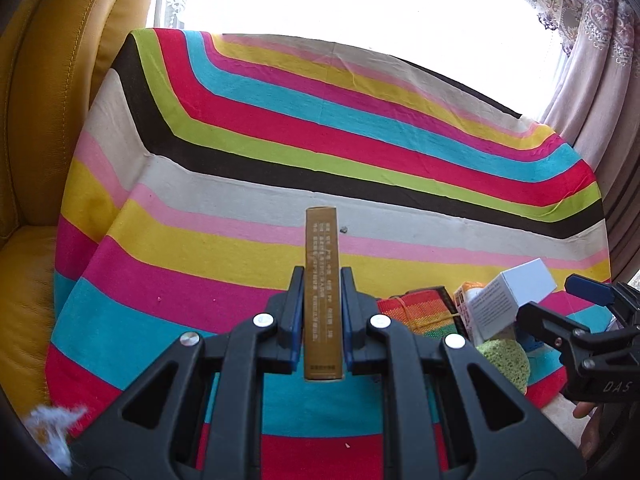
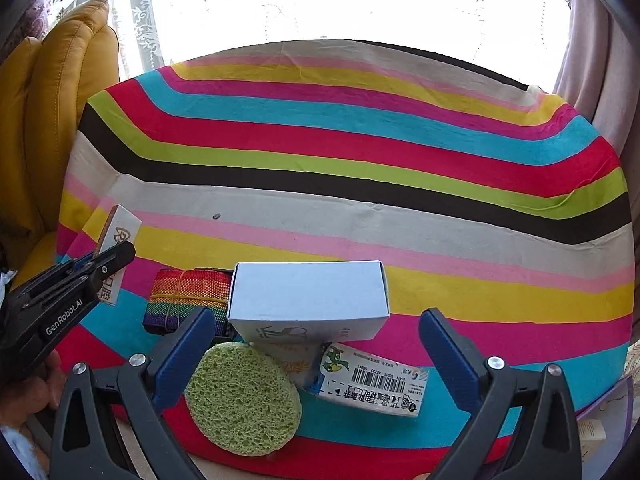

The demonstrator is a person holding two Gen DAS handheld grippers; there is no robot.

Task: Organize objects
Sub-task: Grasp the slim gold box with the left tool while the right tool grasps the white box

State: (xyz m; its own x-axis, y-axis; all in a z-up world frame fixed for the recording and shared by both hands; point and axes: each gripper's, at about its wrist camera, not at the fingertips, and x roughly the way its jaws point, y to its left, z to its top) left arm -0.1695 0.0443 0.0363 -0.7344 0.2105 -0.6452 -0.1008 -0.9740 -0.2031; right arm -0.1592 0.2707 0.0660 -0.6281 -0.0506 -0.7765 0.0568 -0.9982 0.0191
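Note:
My left gripper [image 1: 322, 276] is shut on a long thin gold box [image 1: 322, 264], held edge-up above the striped cloth [image 1: 240, 168]; the box also shows in the right wrist view [image 2: 120, 232]. My right gripper [image 2: 318, 330] is open and empty, its jaws on either side of a pile near the cloth's front edge: a white box [image 2: 308, 294], a round green sponge [image 2: 242, 398], a white carton with a barcode [image 2: 380, 382] and a rainbow woven strap roll [image 2: 188, 300]. The white box rests tilted on other items. The pile also shows at the right of the left wrist view [image 1: 508, 300].
A yellow leather sofa [image 1: 44, 120] borders the cloth on the left. Curtains [image 1: 592, 80] hang at the right and a bright window lies behind. A small dark speck [image 2: 216, 216] lies on the cream stripe. My left gripper's body [image 2: 60, 300] is at the left.

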